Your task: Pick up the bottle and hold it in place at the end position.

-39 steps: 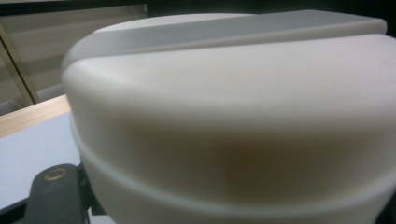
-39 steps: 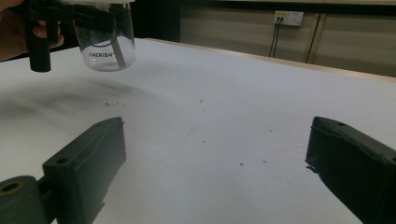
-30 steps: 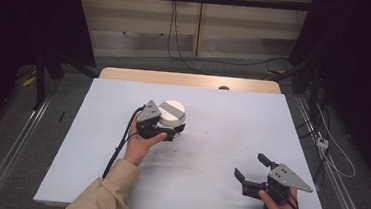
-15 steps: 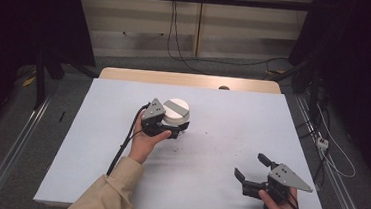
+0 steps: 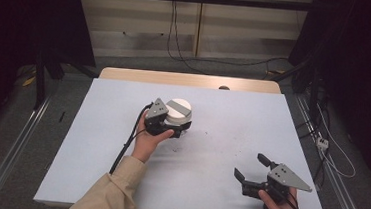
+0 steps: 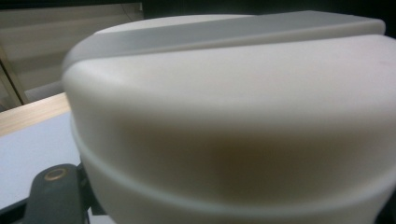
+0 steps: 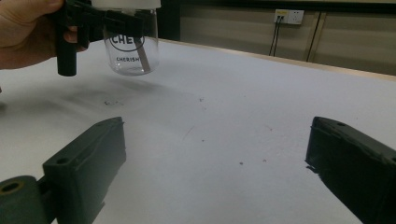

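A person is sitting at a white table (image 5: 117, 179), holding a two-jaw gripper in each hand. The left gripper (image 5: 170, 127), near the middle of the table, is clamping its jaws around a clear glass jar (image 7: 131, 49) with a white lid (image 5: 178, 108). From the right gripper view the jar is hanging just above the table, with its shadow underneath, and black lettering is showing on the glass. In the left gripper view the pale lid (image 6: 233, 116) is looming very close. The right gripper (image 5: 254, 172) is resting low at the near right of the table, well apart from the jar, with its jaws spread wide on nothing
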